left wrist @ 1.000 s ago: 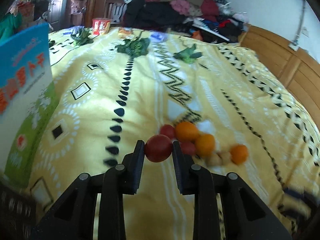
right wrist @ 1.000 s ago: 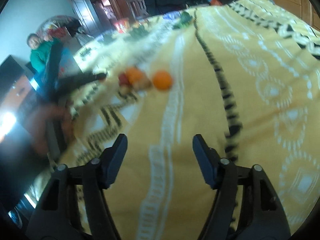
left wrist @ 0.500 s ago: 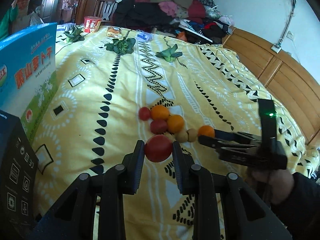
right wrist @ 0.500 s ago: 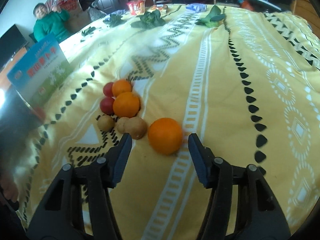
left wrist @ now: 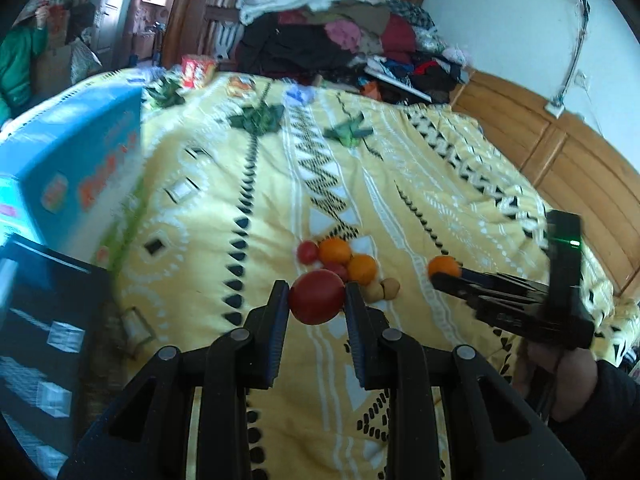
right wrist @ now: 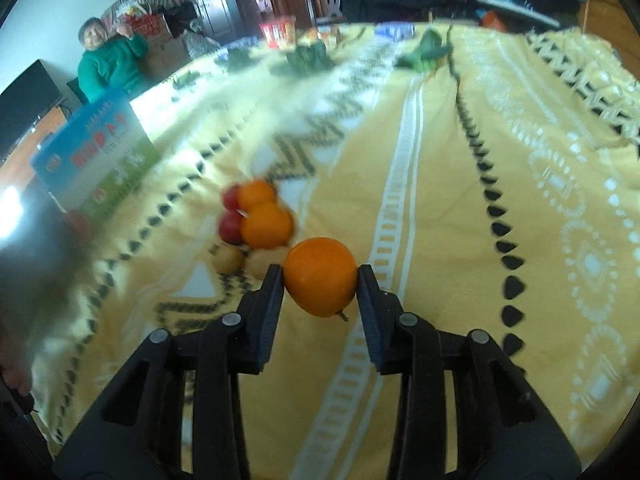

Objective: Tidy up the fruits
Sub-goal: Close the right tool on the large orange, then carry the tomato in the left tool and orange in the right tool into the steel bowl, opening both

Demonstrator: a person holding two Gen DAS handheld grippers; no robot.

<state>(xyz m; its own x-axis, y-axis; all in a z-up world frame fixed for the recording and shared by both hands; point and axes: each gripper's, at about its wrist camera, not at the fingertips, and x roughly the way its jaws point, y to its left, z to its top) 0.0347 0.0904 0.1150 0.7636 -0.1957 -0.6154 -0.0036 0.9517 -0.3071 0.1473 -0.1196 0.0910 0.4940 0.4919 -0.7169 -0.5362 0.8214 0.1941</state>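
Note:
My left gripper (left wrist: 317,294) is shut on a red tomato (left wrist: 317,297), held above the yellow bedspread (left wrist: 224,184). Behind it lies a small pile of fruit (left wrist: 344,260): two oranges, two small tomatoes and two brown kiwis (left wrist: 383,290). My right gripper (right wrist: 320,280) has an orange (right wrist: 320,282) between its jaws, which are closing, and both pads touch the fruit. In the left wrist view that orange (left wrist: 443,267) shows at the right gripper's tips, off to the right of the pile. The pile (right wrist: 256,220) sits just left of the right gripper.
A blue and green carton (left wrist: 76,168) and a black box (left wrist: 44,320) stand on the bed's left side. Leafy greens (left wrist: 260,118) and snack packs (left wrist: 198,70) lie at the far end. Heaped clothes (left wrist: 340,44) and a wooden headboard (left wrist: 576,176) bound the bed. A person in green (right wrist: 112,64) sits beyond.
The right gripper moved in around the loose orange and narrowed onto it. The left gripper, still holding the tomato, drew back and rose from the pile.

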